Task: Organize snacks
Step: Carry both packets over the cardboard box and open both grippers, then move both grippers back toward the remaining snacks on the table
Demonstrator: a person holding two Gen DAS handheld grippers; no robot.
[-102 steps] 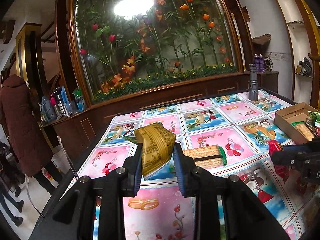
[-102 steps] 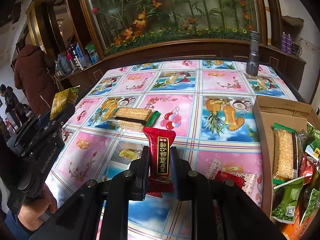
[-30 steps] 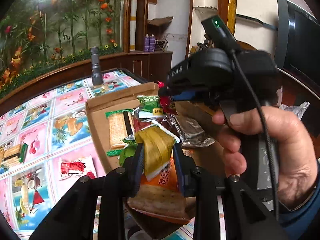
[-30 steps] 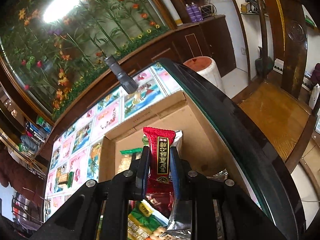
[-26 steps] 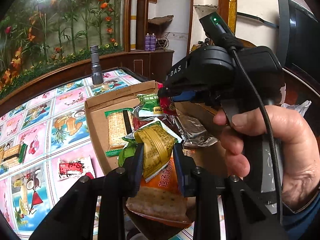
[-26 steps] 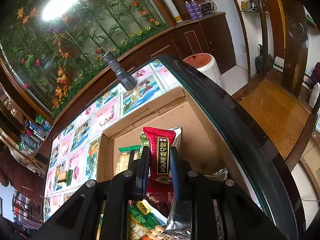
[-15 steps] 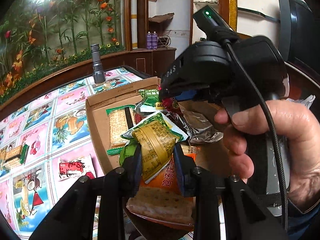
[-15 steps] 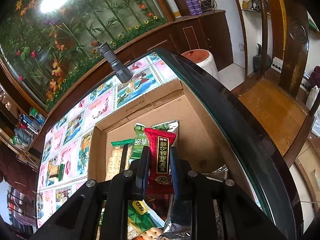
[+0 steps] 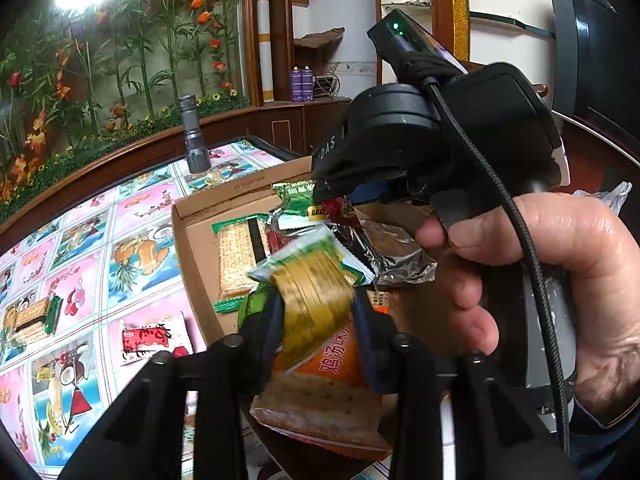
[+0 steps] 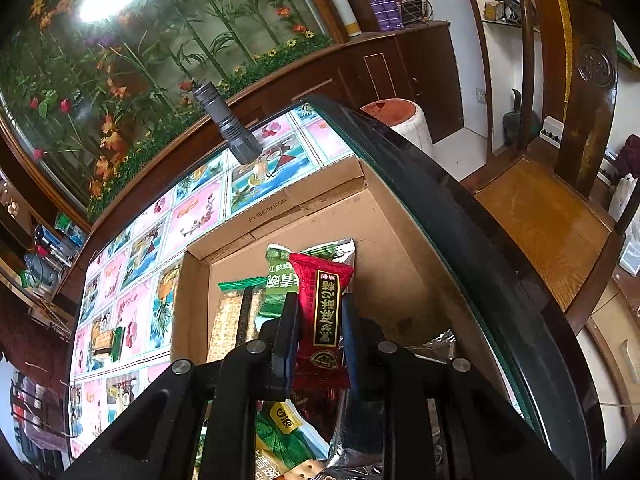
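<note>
Over the cardboard box [image 10: 384, 216]: left gripper [image 9: 316, 312] just opening around yellow snack packet [image 9: 312, 296]; right gripper [image 10: 318, 332] pinching red snack packet [image 10: 324, 304].

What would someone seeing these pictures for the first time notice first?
Probably the cardboard box at the table's edge, heaped with snack packets. Above it, the left gripper has a yellow packet between its fingers, which have just been opening, and the right gripper grips a red packet upright. Behind stands a big wall of flowers, with a grey flashlight upright on the bright tablecloth.
</note>
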